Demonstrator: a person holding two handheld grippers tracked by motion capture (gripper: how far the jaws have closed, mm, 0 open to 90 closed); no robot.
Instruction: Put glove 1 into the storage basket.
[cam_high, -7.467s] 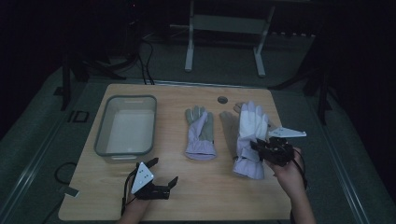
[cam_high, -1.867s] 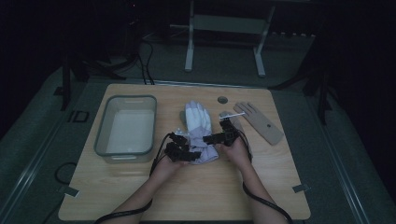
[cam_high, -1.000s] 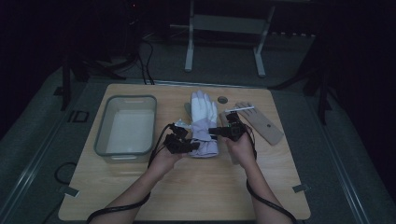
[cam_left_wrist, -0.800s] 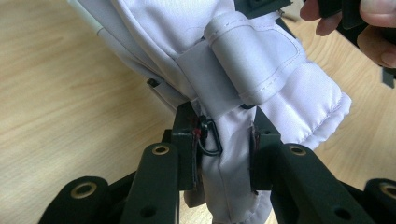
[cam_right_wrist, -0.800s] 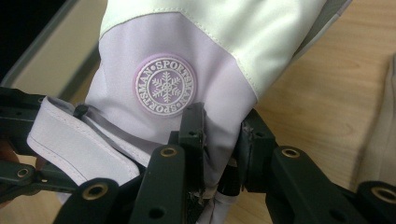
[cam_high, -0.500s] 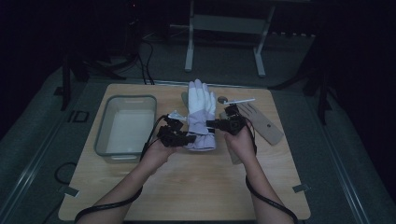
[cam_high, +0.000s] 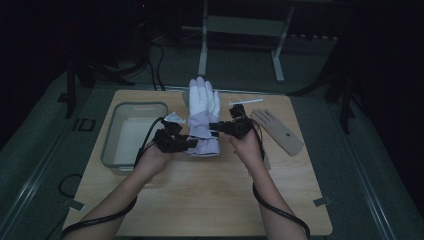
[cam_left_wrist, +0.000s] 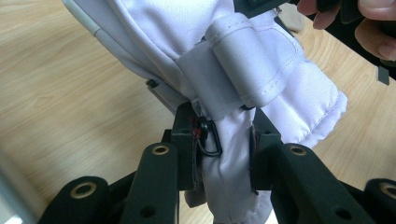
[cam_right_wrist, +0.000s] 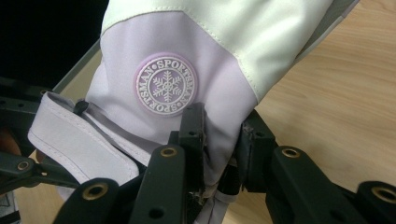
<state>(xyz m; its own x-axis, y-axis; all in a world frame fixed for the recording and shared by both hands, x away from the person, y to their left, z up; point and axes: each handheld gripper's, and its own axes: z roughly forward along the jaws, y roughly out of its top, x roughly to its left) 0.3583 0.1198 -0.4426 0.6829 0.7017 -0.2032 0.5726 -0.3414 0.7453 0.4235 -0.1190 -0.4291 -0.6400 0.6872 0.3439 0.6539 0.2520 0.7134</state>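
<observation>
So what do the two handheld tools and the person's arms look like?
Both tools, left and right, are black, with two blocky jaws showing brass-ringed holes. A black cable trails from each along the forearm. A grey three-cornered plate tops the left one. The forearms are bare, no sleeves in view.

A grey tray (cam_high: 131, 150) sits near the table's (cam_high: 210, 200) left edge. Toward the right edge lies a flat tan hand-shaped form (cam_high: 278, 131) (fingers toward the far edge). A thin white stick (cam_high: 246, 101) rests near the far edge.
</observation>
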